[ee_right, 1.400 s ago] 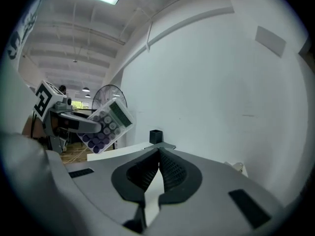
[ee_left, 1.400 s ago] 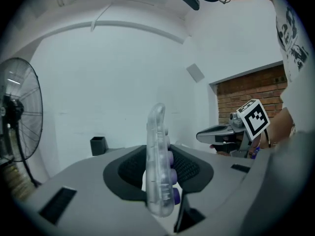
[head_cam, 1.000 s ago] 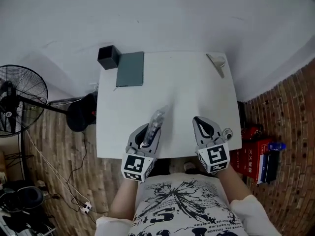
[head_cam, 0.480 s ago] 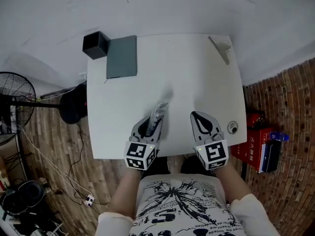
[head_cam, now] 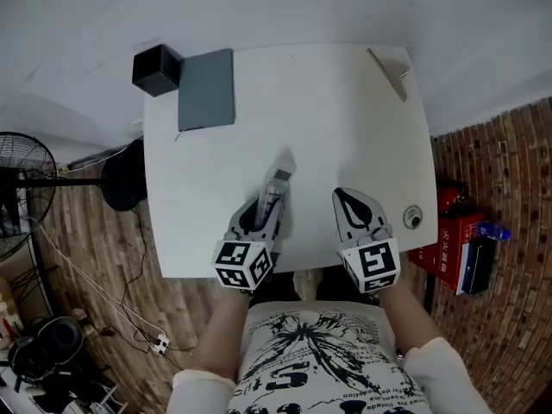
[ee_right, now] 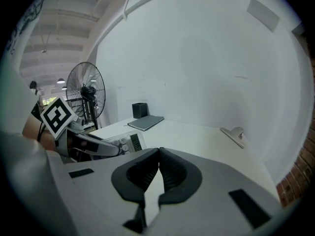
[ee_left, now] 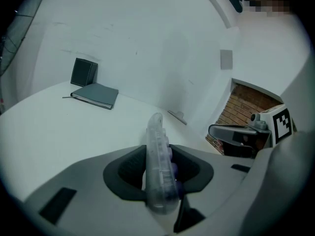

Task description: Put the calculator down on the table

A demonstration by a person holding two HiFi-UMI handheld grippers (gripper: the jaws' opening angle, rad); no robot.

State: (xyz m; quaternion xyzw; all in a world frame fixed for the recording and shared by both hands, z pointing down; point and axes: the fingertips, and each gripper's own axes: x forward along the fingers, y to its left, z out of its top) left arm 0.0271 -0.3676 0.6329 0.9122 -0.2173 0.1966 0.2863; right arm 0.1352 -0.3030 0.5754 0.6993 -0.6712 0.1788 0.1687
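A translucent calculator (head_cam: pixel 274 198) with pale purple keys stands on its edge between the jaws of my left gripper (head_cam: pixel 264 217), which is shut on it. It hangs low over the front of the white table (head_cam: pixel 328 119). In the left gripper view the calculator (ee_left: pixel 158 161) sticks forward out of the dark pads. In the right gripper view its keypad (ee_right: pixel 125 142) faces the right gripper. My right gripper (head_cam: pixel 348 198) is beside it to the right, shut with nothing in it; its pads (ee_right: pixel 170 171) meet at the tips.
A grey notebook (head_cam: pixel 206 89) and a black box (head_cam: pixel 156 68) lie at the table's far left corner. A metal clip (head_cam: pixel 390 69) is at the far right corner and a small round object (head_cam: pixel 413 216) at the right edge. A fan (head_cam: pixel 17 197) stands on the floor at the left.
Both grippers have come down towards the table's front part. The left one has rolled, so the calculator now shows narrower, on its edge.
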